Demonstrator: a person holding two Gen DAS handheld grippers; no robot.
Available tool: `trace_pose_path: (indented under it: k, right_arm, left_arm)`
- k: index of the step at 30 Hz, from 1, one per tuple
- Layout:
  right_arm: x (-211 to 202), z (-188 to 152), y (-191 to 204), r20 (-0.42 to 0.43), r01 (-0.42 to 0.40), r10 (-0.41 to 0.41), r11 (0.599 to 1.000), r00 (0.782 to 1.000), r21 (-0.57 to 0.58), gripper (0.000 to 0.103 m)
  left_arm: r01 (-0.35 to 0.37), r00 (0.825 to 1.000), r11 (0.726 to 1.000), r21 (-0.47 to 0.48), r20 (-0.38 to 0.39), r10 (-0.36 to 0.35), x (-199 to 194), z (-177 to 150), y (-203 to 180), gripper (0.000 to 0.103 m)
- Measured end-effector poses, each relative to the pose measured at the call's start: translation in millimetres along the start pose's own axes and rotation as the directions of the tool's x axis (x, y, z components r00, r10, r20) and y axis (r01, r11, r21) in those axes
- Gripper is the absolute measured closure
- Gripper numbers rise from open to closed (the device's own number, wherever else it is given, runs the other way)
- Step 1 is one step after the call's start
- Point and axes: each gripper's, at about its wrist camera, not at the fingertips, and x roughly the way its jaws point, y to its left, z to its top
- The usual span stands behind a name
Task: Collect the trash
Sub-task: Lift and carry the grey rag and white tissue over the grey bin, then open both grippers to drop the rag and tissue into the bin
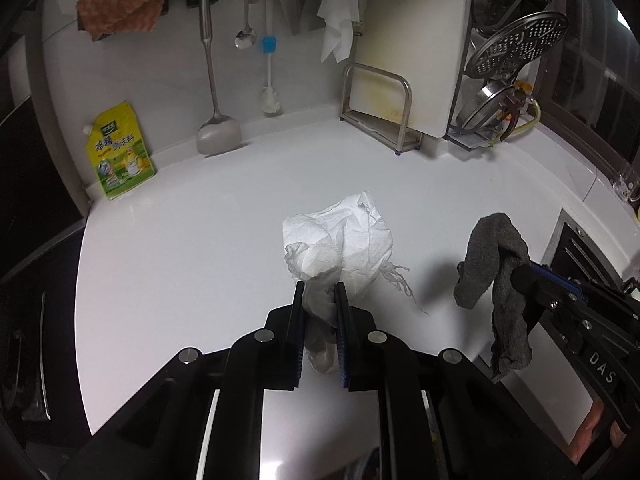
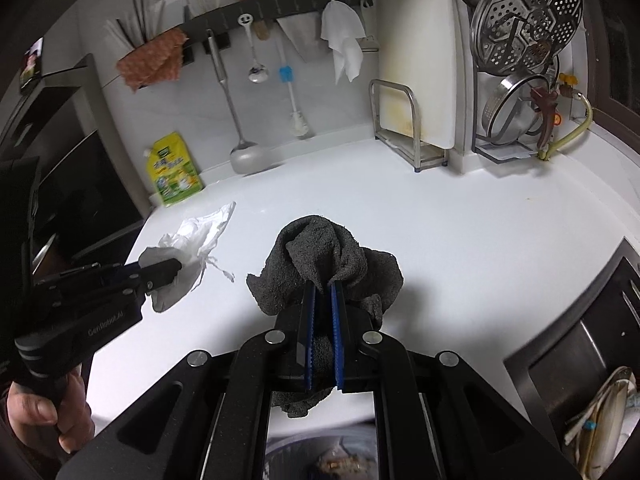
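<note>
The left gripper (image 1: 318, 292) is clamped on a crumpled white paper towel (image 1: 344, 240); the wad projects forward past the fingertips, and a short tail hangs below between the blue pads. The right gripper (image 2: 323, 290) is pinched on a grey cloth (image 2: 320, 248), which bunches ahead of the fingertips and droops behind them, its long axis running roughly along the fingers. Both items are held clear above the white countertop (image 1: 180, 248).

Open room: the countertop ahead of both grippers is bare as far as the back wall. The left edge borders a dark appliance front; the right edge meets a steel sink (image 2: 580, 344) — seen plainly only in the right wrist view, with dishes inside.

View differences: the left wrist view shows the cloth hanging in a long vertical drape from the right gripper. The right wrist view shows the person's left hand (image 2: 48, 408) on the left gripper's handle.

Farther back, against the wall: a yellow-green refill pouch (image 1: 120, 152), hanging utensils, a steel rack (image 1: 380, 104) holding a white cutting board (image 1: 412, 40), and a dish stand with steamer trays (image 2: 528, 16).
</note>
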Motion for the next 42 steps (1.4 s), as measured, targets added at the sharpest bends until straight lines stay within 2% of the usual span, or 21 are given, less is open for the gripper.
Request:
trace_pose_path:
  k: [8, 15, 23, 33, 42]
  right_arm:
    - [-48, -52, -5, -0.061, -0.044, 0.043, 0.999, 0.997, -0.018, 0.095]
    - [-77, -107, -14, -0.148, -0.057, 0.051, 0.998, 0.988, -0.038, 0.095]
    - [-88, -149, -27, -0.218, -0.064, 0.053, 0.997, 0.975, -0.041, 0.095]
    - [-72, -175, -26, -0.299, -0.08, 0.068, 0.996, 0.952, -0.029, 0.095]
    - [-71, -177, -29, -0.306, -0.089, 0.083, 0.996, 0.948, -0.005, 0.095]
  left_arm:
    - [0.005, 0.999, 1.0, -0.003, -0.047, -0.005, -39, -54, -30, 0.089]
    - [0.022, 0.989, 1.0, 0.0, -0.144, -0.022, -48, -111, -63, 0.089]
    - [0.015, 0.978, 1.0, -0.001, -0.209, -0.014, -47, -154, -87, 0.089]
    - [0.012, 0.961, 0.999, -0.04, -0.276, -0.022, -37, -176, -96, 0.089]
    - [0.016, 0.961, 0.999, -0.034, -0.276, -0.025, -41, -174, -102, 0.083]
